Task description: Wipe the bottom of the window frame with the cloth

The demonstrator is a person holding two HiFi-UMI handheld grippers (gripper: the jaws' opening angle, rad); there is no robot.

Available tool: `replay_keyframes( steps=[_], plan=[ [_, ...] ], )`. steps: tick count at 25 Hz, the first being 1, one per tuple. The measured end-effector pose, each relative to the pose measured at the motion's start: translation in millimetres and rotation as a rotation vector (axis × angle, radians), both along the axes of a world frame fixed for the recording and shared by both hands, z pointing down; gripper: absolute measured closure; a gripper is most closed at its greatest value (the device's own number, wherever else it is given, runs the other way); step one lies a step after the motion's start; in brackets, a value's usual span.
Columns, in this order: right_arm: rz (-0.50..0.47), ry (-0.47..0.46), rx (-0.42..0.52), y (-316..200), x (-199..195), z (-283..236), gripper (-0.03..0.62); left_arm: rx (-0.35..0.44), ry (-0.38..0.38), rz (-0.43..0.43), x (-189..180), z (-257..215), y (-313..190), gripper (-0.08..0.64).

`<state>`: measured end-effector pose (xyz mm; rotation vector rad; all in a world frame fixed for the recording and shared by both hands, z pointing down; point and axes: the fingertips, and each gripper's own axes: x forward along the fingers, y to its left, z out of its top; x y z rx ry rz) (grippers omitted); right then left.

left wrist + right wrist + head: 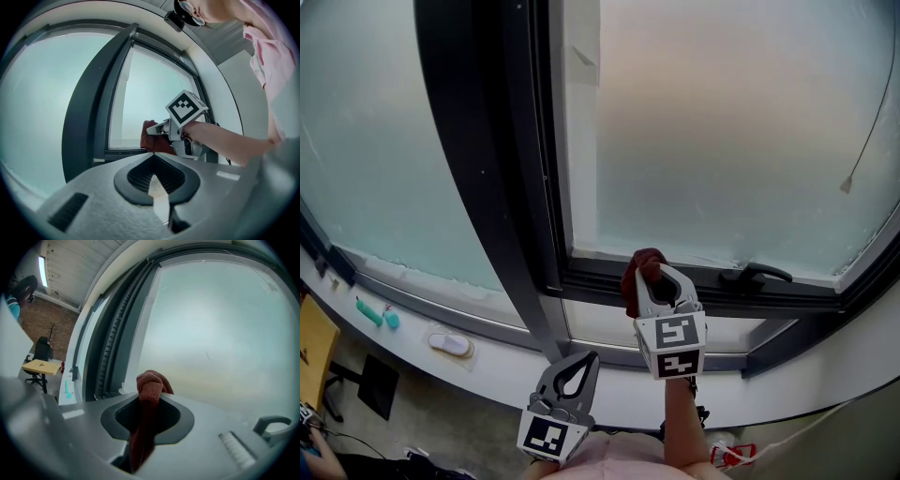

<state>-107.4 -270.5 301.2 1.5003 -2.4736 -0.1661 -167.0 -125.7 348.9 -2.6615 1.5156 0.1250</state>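
A dark red cloth (639,274) is bunched between the jaws of my right gripper (659,274), which is shut on it. The cloth's wad touches or hangs just in front of the dark bottom rail of the window frame (712,284), left of the window handle (757,274). In the right gripper view the cloth (149,390) sticks up from the right gripper (150,398) in front of frosted glass. My left gripper (585,360) hangs lower and to the left, off the frame, shut and empty. The left gripper view shows the left gripper (153,158), and beyond it the cloth (149,137) and the right gripper (159,131).
A thick dark mullion (497,187) stands left of the cloth. On the pale sill (516,370) lie a white oval object (450,344) and teal items (373,314). A yellow table (311,352) and a chair are at the far lower left.
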Motion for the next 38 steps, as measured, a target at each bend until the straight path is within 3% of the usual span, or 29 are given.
replay_keyframes(
  steps=[8,14,18,25,38],
  plan=[
    [-0.154,0.021,-0.032,12,-88,16,0.528,-0.008,0.009,-0.042,-32,1,4,0.561],
    [-0.193,0.055,-0.079,8,-121,36,0.528,-0.016,0.013,-0.065,-53,3,4,0.561],
    [-0.197,0.063,-0.131,0,-131,53,0.528,-0.052,-0.006,-0.071,-65,12,5,0.561],
    [-0.158,0.067,-0.132,-10,-132,57,0.528,-0.033,0.019,-0.081,-76,10,0,0.561],
    [-0.173,0.042,-0.182,-11,-124,58,0.526,-0.038,0.016,-0.045,-62,10,-7,0.561]
  ],
)
